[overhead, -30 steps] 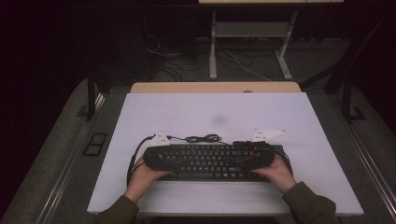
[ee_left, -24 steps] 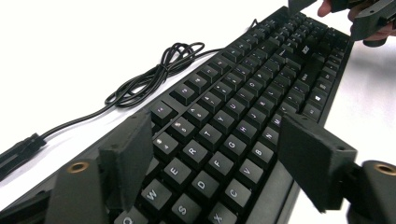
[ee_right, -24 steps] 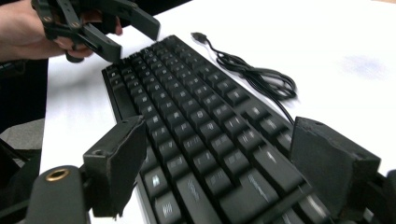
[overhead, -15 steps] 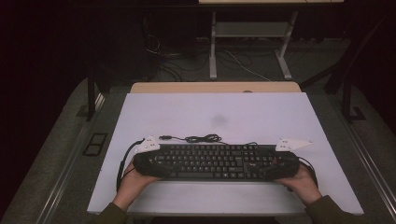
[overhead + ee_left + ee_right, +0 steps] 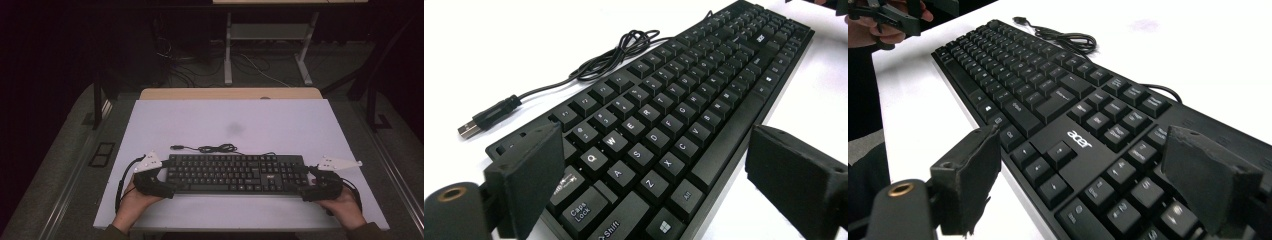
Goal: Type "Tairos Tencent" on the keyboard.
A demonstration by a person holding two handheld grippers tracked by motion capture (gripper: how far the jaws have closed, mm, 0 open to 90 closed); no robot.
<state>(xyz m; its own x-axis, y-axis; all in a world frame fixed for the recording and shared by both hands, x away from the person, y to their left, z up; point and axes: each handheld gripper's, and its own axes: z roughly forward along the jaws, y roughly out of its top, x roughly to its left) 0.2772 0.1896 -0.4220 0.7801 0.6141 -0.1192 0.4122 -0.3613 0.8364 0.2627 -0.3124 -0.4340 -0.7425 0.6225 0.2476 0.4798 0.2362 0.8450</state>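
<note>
The keyboard (image 5: 235, 173) is seen lying flat on the white worktop (image 5: 280, 125), near the edge at 6 o'clock, with its long side running from 9 to 3 o'clock. Its cable (image 5: 215, 148) is bunched just behind it, toward 12 o'clock, and the plug (image 5: 471, 129) is lying loose on the worktop.

The left gripper (image 5: 159, 176) is held at the 9 o'clock end of the keyboard. Its fingers (image 5: 531, 175) have just been opening and are now spread wide. The end of the keyboard is still between them, but it is not pinched. The right gripper (image 5: 309, 181) is held at the 3 o'clock end. Its fingers (image 5: 970, 172) are spread too, with the keyboard's end between them and not squeezed.

Compared with a second ago, the keyboard is set straighter and a little nearer the 6 o'clock edge. The hands were close in on it then; now they are moved out to its two ends. The right hand (image 5: 345, 207) is moved the most, toward 3 o'clock.

From this it is judged that the keyboard has been put down and let go. The placing looks nearly done, and only the pulling away of the grippers seems to be left.
</note>
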